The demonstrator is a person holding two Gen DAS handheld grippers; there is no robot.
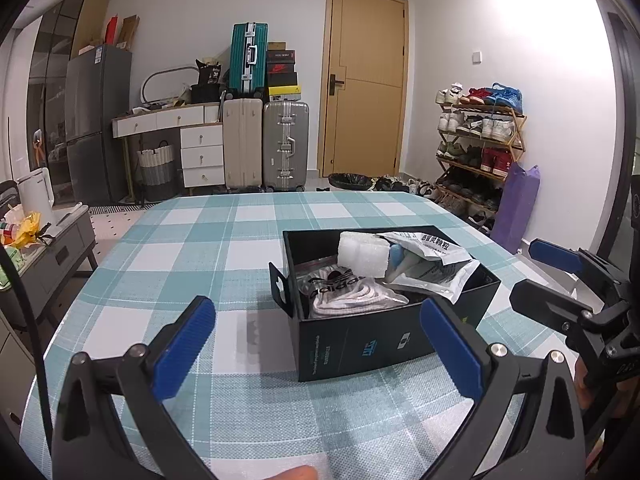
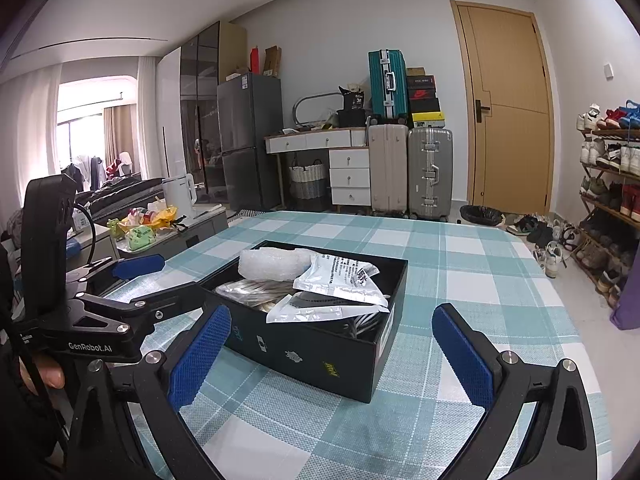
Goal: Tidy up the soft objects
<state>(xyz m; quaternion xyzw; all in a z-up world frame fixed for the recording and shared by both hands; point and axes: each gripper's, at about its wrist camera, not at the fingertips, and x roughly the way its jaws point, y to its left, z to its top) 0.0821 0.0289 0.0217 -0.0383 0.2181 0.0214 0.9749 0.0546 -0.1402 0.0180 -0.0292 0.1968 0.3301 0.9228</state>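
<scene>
A black open box stands on the checked table; it also shows in the right wrist view. Inside lie a white foam piece, white printed pouches and bagged white adidas socks. My left gripper is open and empty, just in front of the box's near left corner. My right gripper is open and empty, with the box's near side between its fingers' line of sight. The right gripper also shows in the left wrist view, and the left gripper in the right wrist view.
The teal and white checked tablecloth covers the table. A low grey cabinet with snacks and a white kettle stands at the left. Suitcases, a door and a shoe rack line the far wall.
</scene>
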